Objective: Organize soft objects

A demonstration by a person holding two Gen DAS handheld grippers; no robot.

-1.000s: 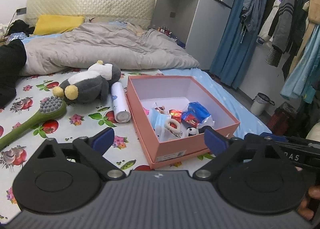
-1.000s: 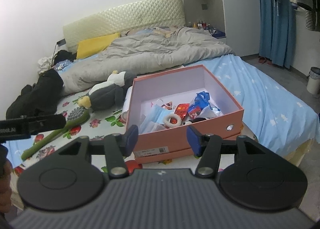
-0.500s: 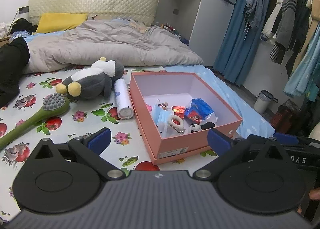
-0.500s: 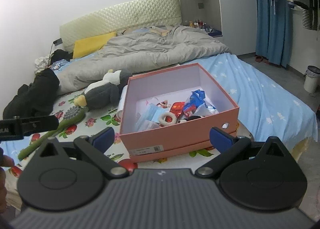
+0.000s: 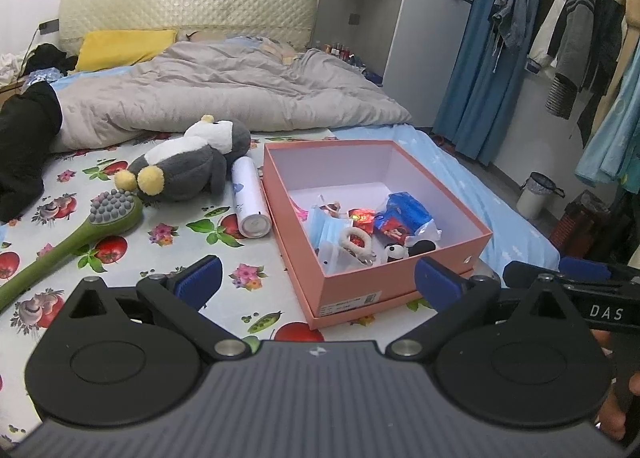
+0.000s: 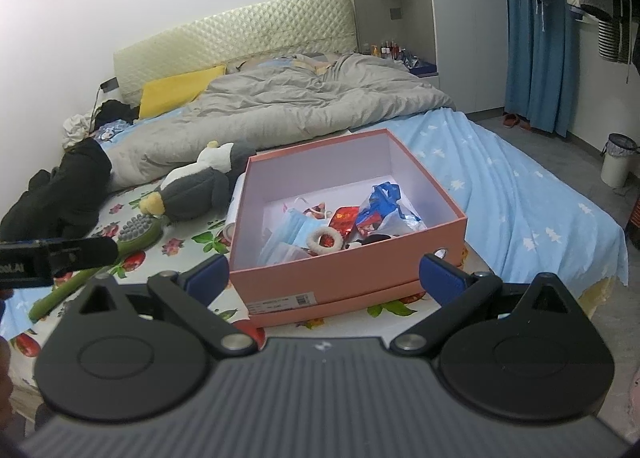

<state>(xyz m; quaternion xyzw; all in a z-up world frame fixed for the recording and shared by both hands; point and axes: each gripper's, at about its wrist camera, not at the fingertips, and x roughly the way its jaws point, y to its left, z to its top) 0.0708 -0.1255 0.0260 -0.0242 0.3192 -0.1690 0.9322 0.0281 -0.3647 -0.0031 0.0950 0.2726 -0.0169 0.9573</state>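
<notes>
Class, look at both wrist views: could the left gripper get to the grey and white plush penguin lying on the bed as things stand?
Probably yes. The left gripper is open and empty, and the grey and white plush penguin lies uncovered on the floral sheet, with only bare sheet between them. The pink cardboard box sits to its right.

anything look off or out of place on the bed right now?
Nothing spilled or damaged. The plush penguin lies on its side on the fruit-print sheet, outside the pink box, beside a white spray can and a green brush. Both grippers are open and empty.
</notes>
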